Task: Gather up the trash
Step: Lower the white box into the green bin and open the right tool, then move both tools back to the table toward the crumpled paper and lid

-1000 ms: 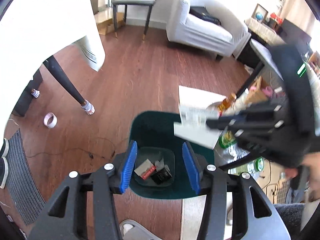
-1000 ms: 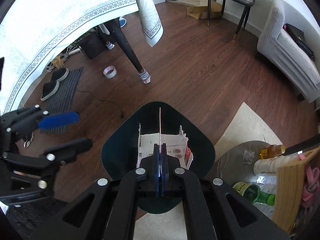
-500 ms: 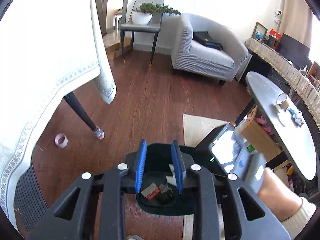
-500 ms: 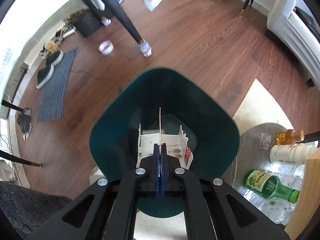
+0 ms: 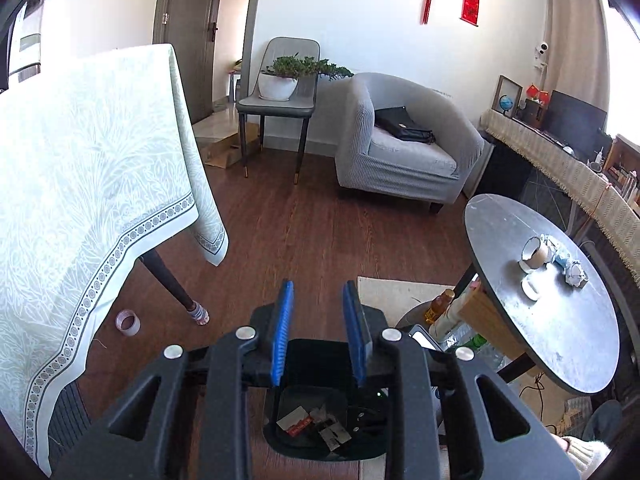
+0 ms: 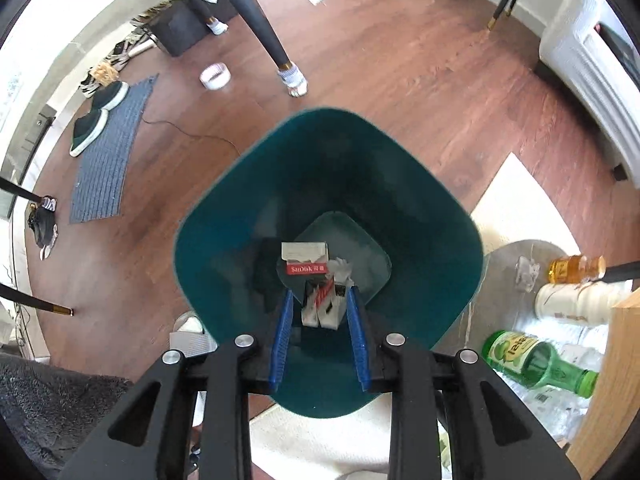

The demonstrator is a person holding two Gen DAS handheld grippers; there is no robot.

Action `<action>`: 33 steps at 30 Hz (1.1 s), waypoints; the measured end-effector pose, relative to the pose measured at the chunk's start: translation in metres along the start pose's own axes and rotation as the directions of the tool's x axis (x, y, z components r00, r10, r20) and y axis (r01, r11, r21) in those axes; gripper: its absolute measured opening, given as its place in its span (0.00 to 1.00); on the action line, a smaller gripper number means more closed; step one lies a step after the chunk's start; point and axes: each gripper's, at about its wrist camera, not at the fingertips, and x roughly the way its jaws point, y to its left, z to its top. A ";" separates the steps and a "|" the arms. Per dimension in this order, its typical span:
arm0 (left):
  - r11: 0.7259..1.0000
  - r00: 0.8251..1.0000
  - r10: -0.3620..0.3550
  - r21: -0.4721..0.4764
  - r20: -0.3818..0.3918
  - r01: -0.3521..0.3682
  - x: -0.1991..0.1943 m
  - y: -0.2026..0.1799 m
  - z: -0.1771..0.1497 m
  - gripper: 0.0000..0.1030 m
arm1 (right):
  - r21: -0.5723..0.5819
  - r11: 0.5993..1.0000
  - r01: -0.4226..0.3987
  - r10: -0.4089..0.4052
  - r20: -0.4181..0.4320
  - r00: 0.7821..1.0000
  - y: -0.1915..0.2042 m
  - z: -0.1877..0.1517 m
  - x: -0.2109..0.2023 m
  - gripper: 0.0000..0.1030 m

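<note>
The right gripper (image 6: 319, 336) points down into the teal bin (image 6: 240, 216) at frame centre; its jaws have just been opening, and the white carton (image 6: 322, 308) sits loose between the blue pads, touching neither. Only this view shows the red "SanDisk" card (image 6: 306, 269) just above the carton on the bin floor, and the green bottle (image 6: 536, 364) at lower right. The left gripper (image 5: 320, 336) stands partly open with nothing between its jaws; its view alone shows the round table (image 5: 560, 332) with crumpled wrappers (image 5: 568, 264) at right, well apart from it.
</note>
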 end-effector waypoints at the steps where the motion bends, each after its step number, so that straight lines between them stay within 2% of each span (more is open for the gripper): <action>1: 1.000 1.000 0.002 0.000 0.010 -0.002 -0.005 -0.004 0.002 0.26 | -0.007 1.000 -0.013 0.013 0.020 1.000 0.002 0.001 -0.008 0.27; 7: 0.999 0.997 -0.017 -0.027 0.072 0.019 -0.022 -0.011 0.011 0.28 | -0.047 0.997 -0.054 0.061 0.172 0.983 0.007 0.001 -0.075 0.27; 12: 0.999 0.990 -0.032 -0.036 0.140 0.038 -0.041 -0.022 0.021 0.33 | -0.038 0.999 0.000 0.011 0.291 0.957 -0.003 -0.004 -0.126 0.27; 16: 0.996 0.981 -0.063 -0.056 0.183 0.075 -0.046 -0.034 0.026 0.40 | 0.008 0.999 0.033 -0.033 0.383 0.923 -0.025 -0.017 -0.167 0.27; 21: 0.994 0.983 -0.094 -0.038 0.159 0.102 -0.030 -0.060 0.023 0.44 | 0.107 0.992 0.071 -0.113 0.472 0.875 -0.064 -0.042 -0.207 0.27; 22: 0.993 0.983 -0.105 -0.034 0.151 0.112 -0.026 -0.066 0.022 0.47 | 0.131 0.989 0.074 -0.129 0.484 0.866 -0.073 -0.048 -0.213 0.27; 23: 0.991 0.982 -0.129 -0.022 0.140 0.134 -0.021 -0.075 0.021 0.54 | 0.150 0.985 0.084 -0.148 0.492 0.858 -0.079 -0.053 -0.219 0.27; 24: 0.988 0.980 -0.149 -0.003 0.132 0.151 -0.017 -0.083 0.018 0.56 | 0.175 0.980 0.094 -0.171 0.500 0.849 -0.089 -0.059 -0.225 0.27; 29: 0.980 0.982 -0.179 0.100 0.062 0.172 0.010 -0.132 0.006 0.59 | 0.266 0.959 0.099 -0.229 0.522 0.821 -0.131 -0.088 -0.246 0.28; 31: 0.973 0.979 -0.199 0.126 0.037 0.193 0.019 -0.147 0.001 0.60 | 0.301 0.948 0.105 -0.257 0.528 0.809 -0.146 -0.101 -0.252 0.40; 33: 0.967 0.977 -0.211 0.150 0.020 0.205 0.027 -0.161 -0.004 0.61 | 0.329 0.940 0.088 -0.263 0.538 0.801 -0.163 -0.114 -0.258 0.44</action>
